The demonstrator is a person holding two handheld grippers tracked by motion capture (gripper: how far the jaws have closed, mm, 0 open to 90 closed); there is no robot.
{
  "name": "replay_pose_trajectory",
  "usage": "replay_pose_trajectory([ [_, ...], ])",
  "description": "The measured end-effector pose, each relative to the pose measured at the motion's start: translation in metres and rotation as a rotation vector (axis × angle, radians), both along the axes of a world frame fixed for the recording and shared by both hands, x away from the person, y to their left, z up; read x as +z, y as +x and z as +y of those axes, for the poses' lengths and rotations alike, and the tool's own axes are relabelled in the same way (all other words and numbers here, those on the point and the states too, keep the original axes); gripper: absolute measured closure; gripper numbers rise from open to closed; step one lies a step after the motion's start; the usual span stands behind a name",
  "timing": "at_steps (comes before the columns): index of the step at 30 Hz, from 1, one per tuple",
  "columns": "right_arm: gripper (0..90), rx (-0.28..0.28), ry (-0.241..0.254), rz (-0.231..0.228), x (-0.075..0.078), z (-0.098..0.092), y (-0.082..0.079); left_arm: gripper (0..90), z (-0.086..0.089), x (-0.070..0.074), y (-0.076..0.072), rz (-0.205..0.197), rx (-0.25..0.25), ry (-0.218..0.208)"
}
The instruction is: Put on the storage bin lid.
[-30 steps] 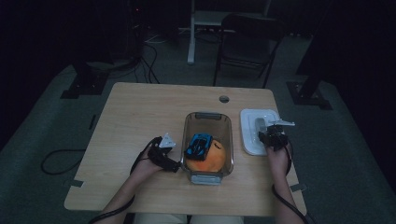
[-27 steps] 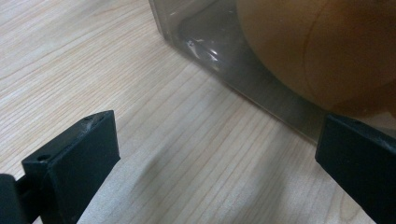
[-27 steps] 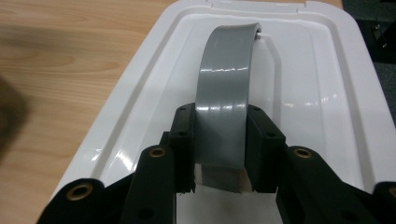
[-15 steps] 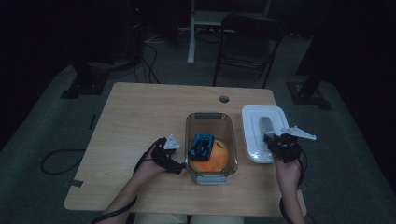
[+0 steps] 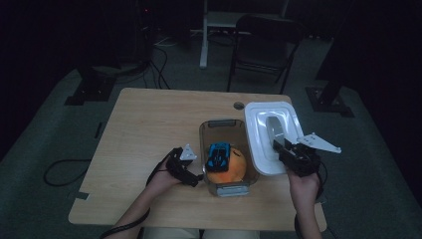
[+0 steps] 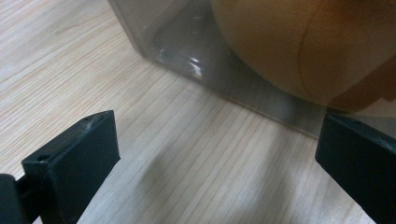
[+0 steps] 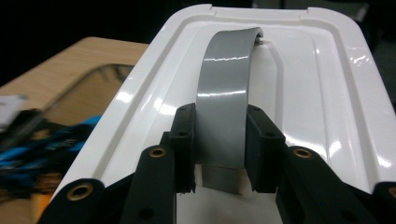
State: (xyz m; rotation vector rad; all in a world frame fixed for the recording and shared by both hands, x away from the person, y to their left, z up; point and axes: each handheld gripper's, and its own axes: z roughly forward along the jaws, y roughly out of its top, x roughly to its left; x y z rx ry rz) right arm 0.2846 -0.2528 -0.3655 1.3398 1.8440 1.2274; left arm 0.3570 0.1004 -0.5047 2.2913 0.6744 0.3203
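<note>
Resting on a wooden desk, a clear plastic container is seen in the high view, and it serves as the landmark for all places below. Inside the container a blue toy car is laid on top of an orange rounded object, whose exact kind cannot be told.

Just to the right of the container, a white lid is held tilted, with its far end raised above the desk edge. A grey strap handle is arched over the middle of the lid. The right hand-held gripper is clenched on this grey handle, with one black jaw pressed on each side of it, as is shown in the right gripper view. In the same view the blue car is seen blurred at the left of the lid.

Just to the left of the container, near its front corner, the left hand-held gripper is kept low over the desk. Its jaws are spread wide and nothing is grasped between them; in the left gripper view the container wall and the orange object behind it are seen beyond them.
</note>
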Motion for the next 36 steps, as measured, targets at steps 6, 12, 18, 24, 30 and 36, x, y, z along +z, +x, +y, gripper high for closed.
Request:
replay_pose_trajectory([
  [6, 67.8, 0.079, -0.004, -0.014, 0.004, 0.033, -0.009, 0.2, -0.009, 0.001, -0.001, -0.004, -0.011, 0.008],
  [12, 67.8, 0.142, -0.014, 0.001, 0.0, 0.061, -0.006, 0.2, -0.02, 0.0, -0.002, 0.01, -0.028, 0.01],
  [18, 67.8, 0.196, -0.032, 0.035, -0.007, 0.083, 0.002, 0.2, -0.018, -0.003, -0.003, 0.016, -0.007, -0.011],
  [24, 67.8, 0.205, -0.041, 0.071, -0.016, 0.089, 0.006, 0.2, -0.012, -0.004, -0.004, 0.018, 0.011, 0.0],
  [30, 67.8, 0.222, -0.044, 0.086, -0.021, 0.094, 0.006, 0.2, -0.007, -0.003, -0.006, 0.02, 0.02, 0.001],
  [36, 67.7, 0.217, -0.049, 0.107, -0.029, 0.098, 0.007, 0.2, -0.004, -0.004, -0.008, 0.018, 0.031, 0.0],
])
